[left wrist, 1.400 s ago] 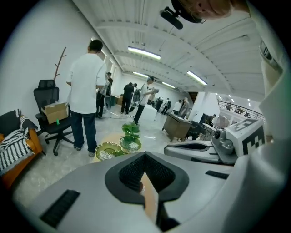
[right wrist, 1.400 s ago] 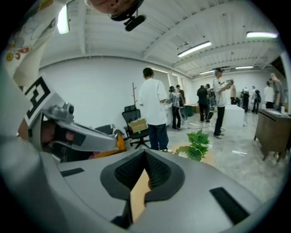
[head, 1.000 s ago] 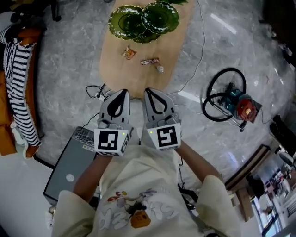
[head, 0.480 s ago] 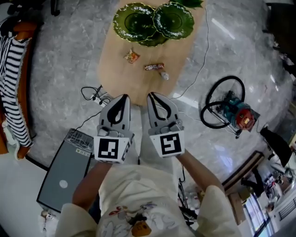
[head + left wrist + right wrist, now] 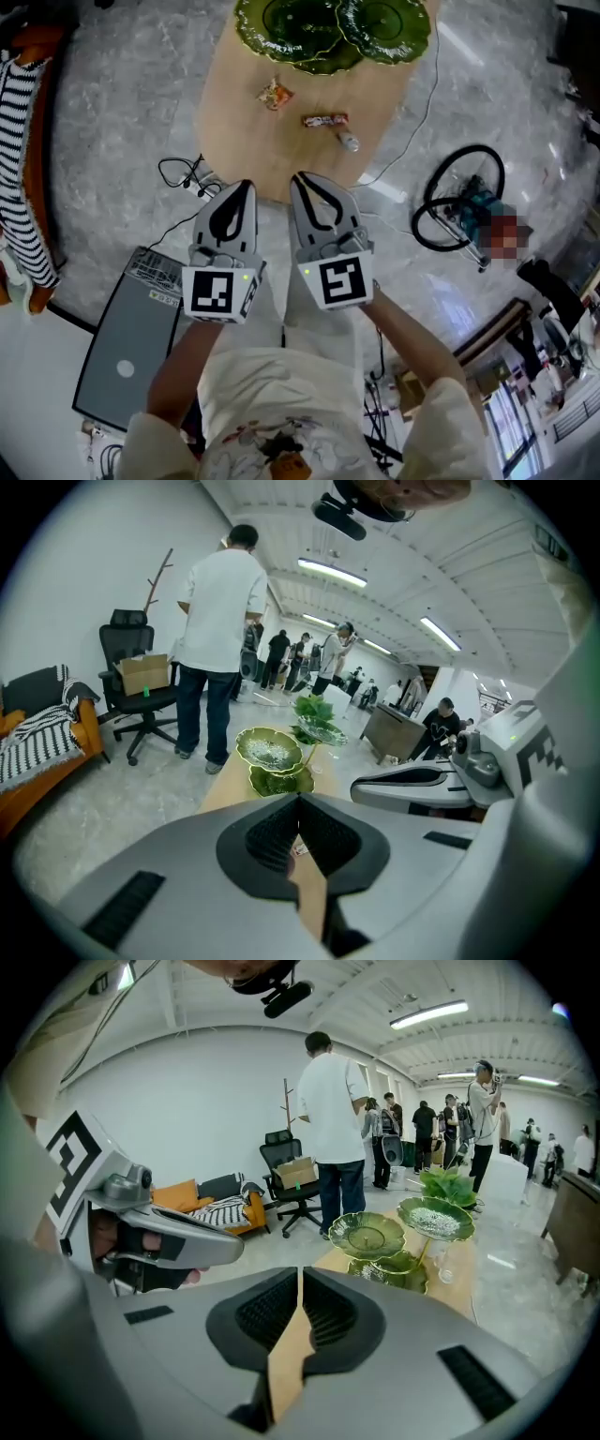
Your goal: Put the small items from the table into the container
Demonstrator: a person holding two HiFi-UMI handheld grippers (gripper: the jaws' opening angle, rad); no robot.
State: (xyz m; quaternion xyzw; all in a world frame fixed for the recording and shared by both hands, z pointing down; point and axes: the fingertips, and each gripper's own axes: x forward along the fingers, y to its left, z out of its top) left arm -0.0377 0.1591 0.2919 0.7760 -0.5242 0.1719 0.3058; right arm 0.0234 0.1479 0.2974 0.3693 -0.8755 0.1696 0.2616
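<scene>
Small items (image 5: 275, 94) lie on the wooden table (image 5: 234, 141) near the green leaf-shaped container (image 5: 272, 33). Left gripper (image 5: 246, 186) and right gripper (image 5: 298, 178) hover before it, jaws together, empty. Arriving so, they may push the thin candy bar (image 5: 324, 120) away instead of gripping.

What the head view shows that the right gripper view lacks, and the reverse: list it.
Head view only: the snack packet, candy bar and small wrapped sweet on the wooden table, plus the grey box. Right gripper view only: a standing person and an office chair. Both: the green dishes, that table and the left gripper.
</scene>
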